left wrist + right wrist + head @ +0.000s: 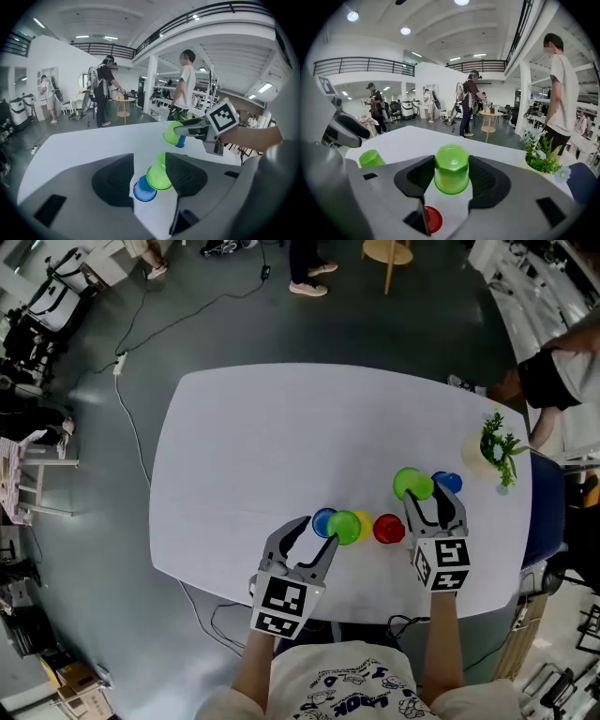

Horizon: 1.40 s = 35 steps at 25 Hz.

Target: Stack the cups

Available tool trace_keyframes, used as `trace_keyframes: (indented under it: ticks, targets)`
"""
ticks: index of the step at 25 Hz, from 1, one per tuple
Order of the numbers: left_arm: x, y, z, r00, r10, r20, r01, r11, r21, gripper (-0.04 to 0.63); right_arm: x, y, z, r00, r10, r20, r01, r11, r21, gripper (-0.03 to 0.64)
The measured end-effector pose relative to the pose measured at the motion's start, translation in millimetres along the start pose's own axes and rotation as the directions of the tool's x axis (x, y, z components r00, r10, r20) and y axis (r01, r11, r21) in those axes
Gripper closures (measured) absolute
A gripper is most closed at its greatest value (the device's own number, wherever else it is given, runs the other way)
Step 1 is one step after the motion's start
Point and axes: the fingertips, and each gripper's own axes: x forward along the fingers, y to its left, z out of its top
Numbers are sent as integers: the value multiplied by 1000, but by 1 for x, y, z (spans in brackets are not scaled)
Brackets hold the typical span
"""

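Note:
Several cups stand in a row near the front of the white table (pixel 281 427): blue (pixel 323 518), green (pixel 345 528), yellow (pixel 365 519) and red (pixel 388 529). My left gripper (pixel 317 532) is open at the row's left end. In the left gripper view the blue cup (pixel 142 191) lies low between the jaws, and the green cup (pixel 158 177) rests against the right jaw only. My right gripper (pixel 434 502) is shut on another green cup (pixel 451 168), held base up above the table beside a second blue cup (pixel 449 482). The red cup (pixel 433 218) shows below it.
A small potted plant (pixel 496 445) stands at the table's right edge. A person (pixel 184 82) stands beyond the far side and others further back. A person's arm (pixel 553 371) reaches in at the right. Cables cross the floor left of the table.

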Motion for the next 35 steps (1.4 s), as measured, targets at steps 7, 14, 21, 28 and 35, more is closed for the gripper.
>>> trace_keyframes:
  ticks: [7,14,21,28,35]
  targets:
    - [-17,21,1,999,30,20,-30,999,-20,446,-39,53,7,996,90,-19,-91,995,-29,378]
    - [-32,36,8,998,58,39,-59,998,11,523,-51,83,-10,991,96,-98,-104,991,-80,377]
    - [-32,40,5,998,62,31,-62,998,18,581,-50,94,-28,987,78,-138,-92,991,-94,377]
    - [-28,42,6,998,54,22,-54,998,30,581,-47,102,-32,986,87,-139,-101,990,-95,373]
    - [-21,41,10,999,44,21,-45,998,32,581,-59,95,-18,991,111,-73,-117,990,-75,238]
